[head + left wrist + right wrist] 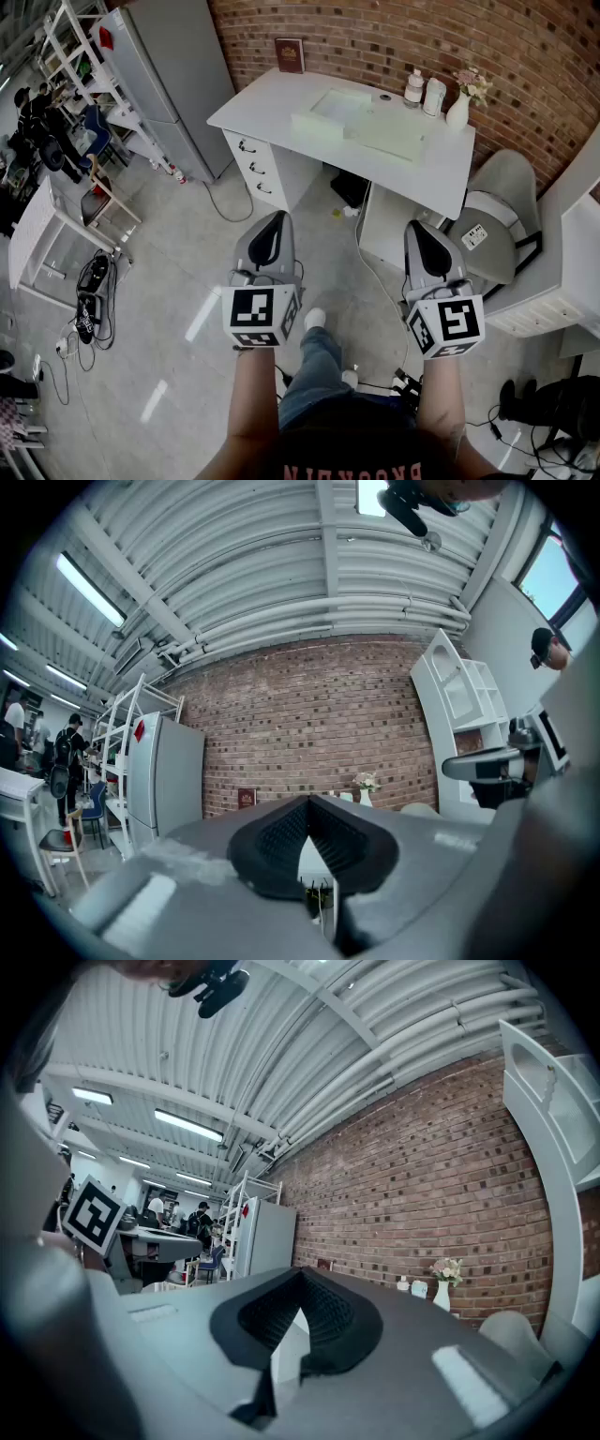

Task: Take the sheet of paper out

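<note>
Left gripper (272, 221) and right gripper (423, 231) are held clenched, empty, at lower centre; open floor (187, 267) is seen below the bench (270, 99) edge.

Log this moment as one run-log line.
left gripper: shut, empty | right gripper: shut, empty | both: level, facing white desk, well short of it | task: not yet started

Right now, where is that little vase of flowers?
In the head view, the vase stands at the white desk's far right corner, by the brick wall, just right of two small bottles.
</note>
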`<move>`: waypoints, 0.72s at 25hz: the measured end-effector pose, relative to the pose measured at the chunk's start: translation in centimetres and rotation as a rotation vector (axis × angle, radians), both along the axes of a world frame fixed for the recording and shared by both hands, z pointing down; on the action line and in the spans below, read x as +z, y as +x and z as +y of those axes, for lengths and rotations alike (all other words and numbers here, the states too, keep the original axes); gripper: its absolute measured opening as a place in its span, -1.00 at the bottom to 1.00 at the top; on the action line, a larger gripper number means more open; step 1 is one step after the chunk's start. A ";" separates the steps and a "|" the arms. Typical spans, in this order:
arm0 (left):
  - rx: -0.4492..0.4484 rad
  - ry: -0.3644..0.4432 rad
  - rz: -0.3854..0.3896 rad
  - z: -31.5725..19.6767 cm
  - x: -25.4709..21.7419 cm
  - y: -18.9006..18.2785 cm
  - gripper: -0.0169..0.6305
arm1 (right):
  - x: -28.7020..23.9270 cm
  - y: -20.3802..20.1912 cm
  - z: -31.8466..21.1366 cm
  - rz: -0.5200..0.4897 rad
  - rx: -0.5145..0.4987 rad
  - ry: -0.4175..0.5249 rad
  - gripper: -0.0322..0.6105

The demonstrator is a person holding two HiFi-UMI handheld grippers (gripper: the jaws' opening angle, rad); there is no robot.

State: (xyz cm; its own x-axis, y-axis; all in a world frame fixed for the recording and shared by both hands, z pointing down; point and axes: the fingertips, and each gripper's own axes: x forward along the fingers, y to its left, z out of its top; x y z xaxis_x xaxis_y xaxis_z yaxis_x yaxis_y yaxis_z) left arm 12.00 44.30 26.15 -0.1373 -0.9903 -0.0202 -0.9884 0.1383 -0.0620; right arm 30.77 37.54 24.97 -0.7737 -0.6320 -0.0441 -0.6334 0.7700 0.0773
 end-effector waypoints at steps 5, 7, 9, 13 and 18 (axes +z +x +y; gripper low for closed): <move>0.012 -0.001 -0.001 -2.1 0.5 -0.6 -0.95 | 0.5 -0.6 -1.9 0.001 0.006 0.001 -0.90; 0.018 -0.002 0.000 -3.3 0.7 -1.2 -0.95 | 0.6 -1.3 -3.0 0.005 0.009 0.003 -0.90; 0.022 -0.002 0.002 -4.7 0.7 -2.1 -0.95 | 0.6 -2.3 -4.2 0.012 0.008 0.006 -0.90; 0.034 0.000 0.003 -8.1 0.4 -4.6 -0.95 | 0.4 -4.8 -7.2 -0.011 -0.005 -0.018 -0.89; 0.041 0.001 0.020 -13.2 0.5 -8.6 -0.95 | 1.1 -8.8 -11.6 -0.008 -0.012 -0.053 -0.89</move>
